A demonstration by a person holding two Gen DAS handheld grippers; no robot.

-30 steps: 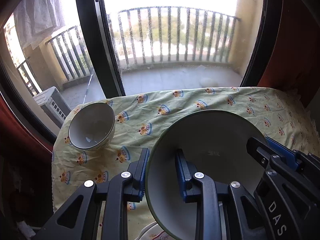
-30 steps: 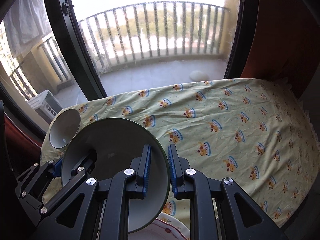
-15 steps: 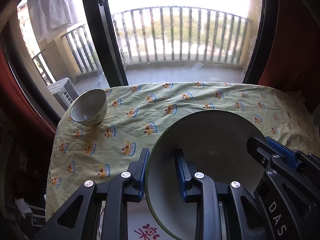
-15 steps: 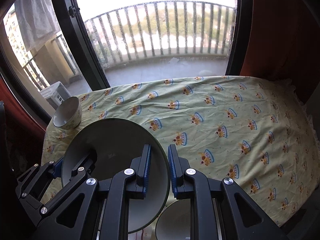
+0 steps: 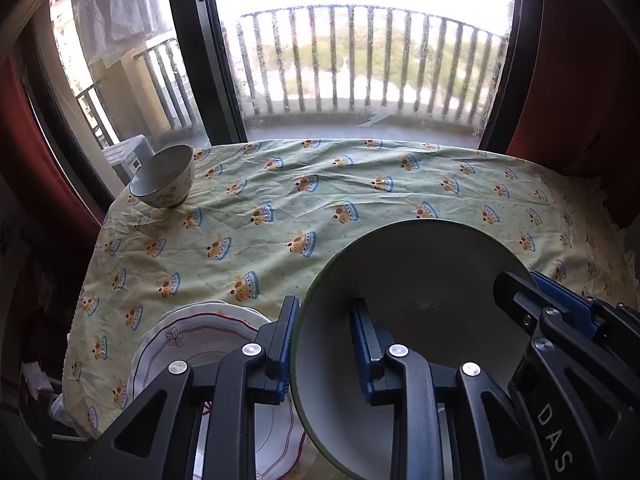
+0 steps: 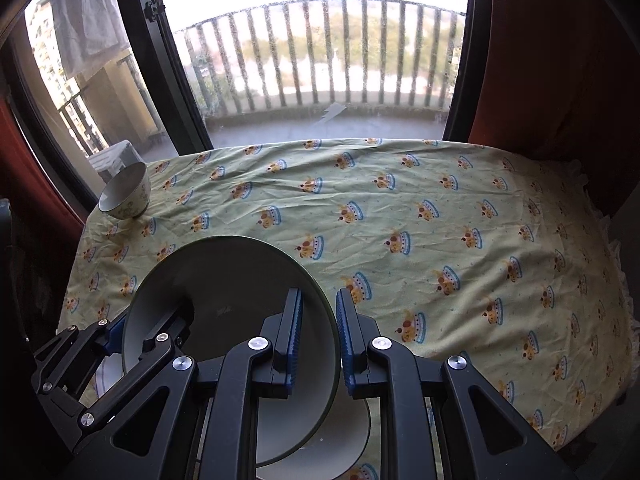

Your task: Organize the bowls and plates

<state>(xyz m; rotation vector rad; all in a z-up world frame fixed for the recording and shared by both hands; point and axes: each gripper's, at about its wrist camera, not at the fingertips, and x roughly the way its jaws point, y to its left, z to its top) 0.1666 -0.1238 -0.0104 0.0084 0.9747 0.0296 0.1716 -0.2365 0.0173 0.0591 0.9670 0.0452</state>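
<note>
Both grippers hold one large grey bowl with a green rim [image 5: 420, 300], raised above the near table edge. My left gripper [image 5: 324, 344] is shut on its left rim; my right gripper [image 6: 318, 334] is shut on its right rim, and the bowl fills the lower left of the right wrist view [image 6: 232, 300]. A white plate with red trim [image 5: 200, 344] lies under my left gripper. Another white dish [image 6: 340, 440] lies under the bowl in the right wrist view. A small patterned bowl [image 5: 164, 178] stands at the far left corner; it also shows in the right wrist view [image 6: 126, 192].
The table carries a yellow-green cloth with crown prints [image 6: 440, 240]. A glass door and balcony railing [image 5: 360, 60] stand right behind the far edge. Red curtains [image 6: 560, 60] hang on both sides.
Both grippers with the grey bowl have pulled back toward the near edge and risen. The small bowl now looks farther away, and the red-trimmed plate and white dish have come into view beneath.
</note>
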